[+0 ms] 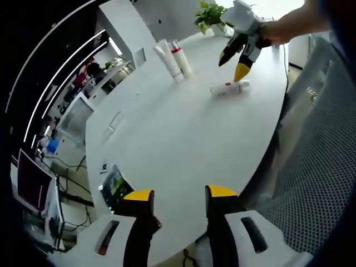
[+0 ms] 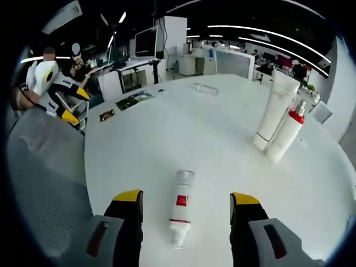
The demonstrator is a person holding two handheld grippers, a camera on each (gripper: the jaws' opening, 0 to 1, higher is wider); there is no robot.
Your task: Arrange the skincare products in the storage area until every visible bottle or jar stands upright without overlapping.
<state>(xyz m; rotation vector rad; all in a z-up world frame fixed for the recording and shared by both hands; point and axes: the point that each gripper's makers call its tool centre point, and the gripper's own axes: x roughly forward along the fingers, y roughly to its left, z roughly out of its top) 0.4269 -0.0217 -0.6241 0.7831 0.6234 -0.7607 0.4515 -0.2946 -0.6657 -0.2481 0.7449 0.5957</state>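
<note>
Bottle (image 2: 181,214) lies on its side on the white table (image 2: 167,139), red band facing up, cap end toward the camera; it sits between the right gripper (image 2: 186,203) jaws, which stand wide and apart from it, likely lined up to grasp and stand it up; tall white tube (image 2: 275,108) and red-collared bottle (image 2: 288,132) stand upright, touching, well apart from the fallen one, so they need no work; left gripper (image 1: 179,197) hangs open at the table's near edge, holding nothing, far from the products.
</note>
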